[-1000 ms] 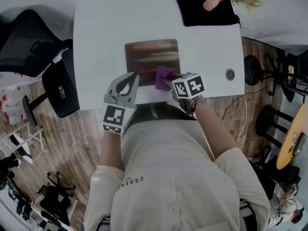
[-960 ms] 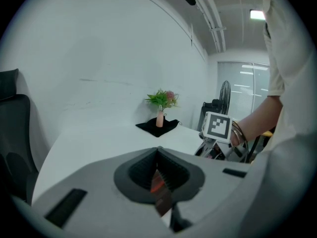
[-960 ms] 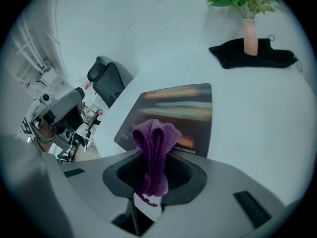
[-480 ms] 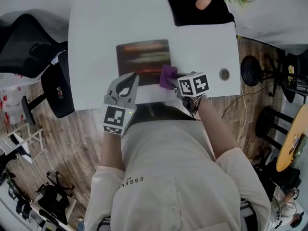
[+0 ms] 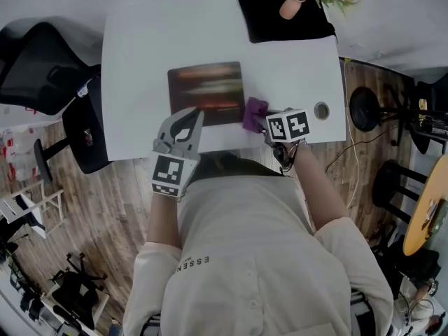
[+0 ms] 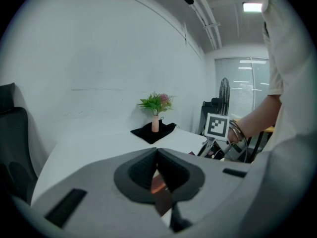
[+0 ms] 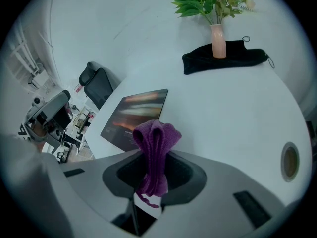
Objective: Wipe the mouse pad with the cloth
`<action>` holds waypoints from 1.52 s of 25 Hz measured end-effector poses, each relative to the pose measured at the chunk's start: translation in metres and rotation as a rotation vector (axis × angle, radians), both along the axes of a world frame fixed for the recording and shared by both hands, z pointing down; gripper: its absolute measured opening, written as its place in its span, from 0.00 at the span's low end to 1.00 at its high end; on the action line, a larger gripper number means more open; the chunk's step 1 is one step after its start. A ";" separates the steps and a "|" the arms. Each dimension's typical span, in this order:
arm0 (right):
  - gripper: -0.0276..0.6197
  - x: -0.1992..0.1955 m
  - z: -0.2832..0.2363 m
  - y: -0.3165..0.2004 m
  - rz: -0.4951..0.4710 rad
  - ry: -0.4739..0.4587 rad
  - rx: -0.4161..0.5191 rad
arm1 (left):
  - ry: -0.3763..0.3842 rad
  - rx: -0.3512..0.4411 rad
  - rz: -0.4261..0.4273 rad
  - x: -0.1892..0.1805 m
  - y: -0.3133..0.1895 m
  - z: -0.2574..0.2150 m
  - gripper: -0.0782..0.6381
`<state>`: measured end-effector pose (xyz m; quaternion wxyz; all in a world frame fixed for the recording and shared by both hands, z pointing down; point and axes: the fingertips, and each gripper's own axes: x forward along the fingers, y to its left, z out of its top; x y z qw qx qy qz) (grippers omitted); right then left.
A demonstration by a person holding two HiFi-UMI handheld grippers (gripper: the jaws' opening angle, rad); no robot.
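The dark mouse pad (image 5: 205, 92) with reddish streaks lies on the white table (image 5: 140, 61); it also shows in the right gripper view (image 7: 136, 117). My right gripper (image 5: 263, 120) is shut on a bunched purple cloth (image 5: 253, 113), just past the pad's near right corner. In the right gripper view the cloth (image 7: 154, 135) sticks up from the closed jaws (image 7: 154, 171). My left gripper (image 5: 189, 117) hovers over the pad's near edge, shut and holding nothing (image 6: 157, 155). Whether the cloth touches the table is unclear.
A black cloth (image 5: 283, 16) at the table's far right corner carries a pink vase (image 5: 288, 7) of flowers. A round cable hole (image 5: 321, 110) sits right of my right gripper. A black office chair (image 5: 42, 61) stands left of the table.
My right gripper has slid the purple cloth to the right, from the pad's near right part to just off its right edge. The left gripper has stayed put.
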<state>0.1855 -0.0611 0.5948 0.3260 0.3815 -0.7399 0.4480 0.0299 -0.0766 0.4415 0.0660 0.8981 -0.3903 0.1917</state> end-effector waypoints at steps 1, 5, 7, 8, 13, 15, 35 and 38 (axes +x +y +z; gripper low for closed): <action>0.20 0.002 -0.003 -0.002 0.003 0.003 0.011 | -0.001 0.007 0.001 0.001 -0.001 -0.002 0.11; 0.20 -0.001 -0.034 -0.017 0.023 -0.015 0.100 | -0.008 0.034 -0.004 -0.003 -0.009 -0.016 0.11; 0.20 -0.005 -0.053 -0.027 0.029 -0.015 0.156 | -0.010 0.052 -0.009 -0.007 -0.013 -0.025 0.11; 0.20 -0.007 -0.063 -0.032 0.030 -0.013 0.187 | -0.013 0.062 -0.012 -0.009 -0.015 -0.030 0.11; 0.20 -0.023 -0.121 -0.061 0.035 -0.025 0.376 | -0.035 0.115 -0.025 -0.023 -0.030 -0.059 0.11; 0.20 -0.029 -0.146 -0.072 0.049 -0.031 0.456 | -0.028 0.141 -0.039 -0.031 -0.036 -0.073 0.11; 0.20 -0.058 -0.313 -0.096 0.105 -0.002 1.111 | 0.024 0.291 -0.121 -0.090 -0.068 -0.157 0.11; 0.19 -0.058 -0.311 -0.096 0.119 0.004 1.109 | 0.043 0.282 -0.133 -0.096 -0.070 -0.156 0.11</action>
